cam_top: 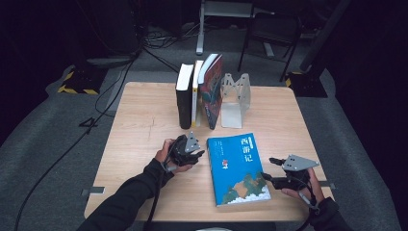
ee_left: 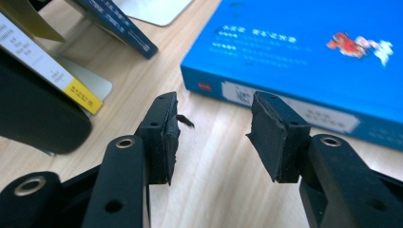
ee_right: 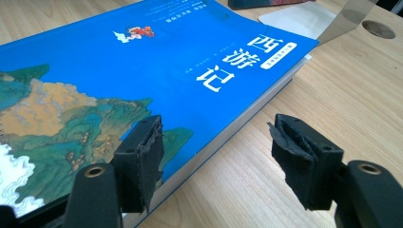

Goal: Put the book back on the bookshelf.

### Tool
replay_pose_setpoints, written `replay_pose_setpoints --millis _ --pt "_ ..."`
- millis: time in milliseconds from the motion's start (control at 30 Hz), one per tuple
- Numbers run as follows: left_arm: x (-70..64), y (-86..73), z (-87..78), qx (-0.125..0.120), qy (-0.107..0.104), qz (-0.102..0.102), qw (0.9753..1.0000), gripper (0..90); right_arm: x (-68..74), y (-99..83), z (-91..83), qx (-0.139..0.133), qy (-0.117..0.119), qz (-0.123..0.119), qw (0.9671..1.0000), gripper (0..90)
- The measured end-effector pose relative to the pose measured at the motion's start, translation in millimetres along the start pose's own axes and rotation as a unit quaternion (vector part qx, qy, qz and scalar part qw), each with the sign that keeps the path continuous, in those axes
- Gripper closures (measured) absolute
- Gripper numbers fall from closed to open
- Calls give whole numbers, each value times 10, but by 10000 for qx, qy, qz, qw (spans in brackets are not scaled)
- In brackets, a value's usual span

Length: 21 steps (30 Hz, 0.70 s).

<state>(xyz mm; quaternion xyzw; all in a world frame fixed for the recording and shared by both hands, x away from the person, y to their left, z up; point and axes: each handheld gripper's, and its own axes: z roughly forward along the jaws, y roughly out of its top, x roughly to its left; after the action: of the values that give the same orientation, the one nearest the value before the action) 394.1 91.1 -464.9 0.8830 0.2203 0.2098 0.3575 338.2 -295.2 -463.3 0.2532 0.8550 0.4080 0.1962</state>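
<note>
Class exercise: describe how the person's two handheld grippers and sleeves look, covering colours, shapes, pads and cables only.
Both the left gripper and the right gripper are black, each topped by a grey three-cornered plate. Each has two black jaws with round holes, faced with worn, ragged dark foam pads. A black cable trails from each. The person wears dark long sleeves.

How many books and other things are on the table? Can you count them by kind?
Upright books: 3 (black book, yellow-spined book, leaning red-covered book)
Flat blue book: 1
Metal bookend: 1
Grippers: 2 (left gripper, right gripper)
Total: 7
</note>
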Motion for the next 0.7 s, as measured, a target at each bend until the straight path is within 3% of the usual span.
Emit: replay_pose_setpoints --millis 467,700 --pt "-131 -256 -194 236 -306 146 9991 497 17 -89 -116 77 -7 146 9999 310" --pt "-255 -407 -267 353 -524 123 9979 482 82 -179 -210 328 119 100 9993 297"
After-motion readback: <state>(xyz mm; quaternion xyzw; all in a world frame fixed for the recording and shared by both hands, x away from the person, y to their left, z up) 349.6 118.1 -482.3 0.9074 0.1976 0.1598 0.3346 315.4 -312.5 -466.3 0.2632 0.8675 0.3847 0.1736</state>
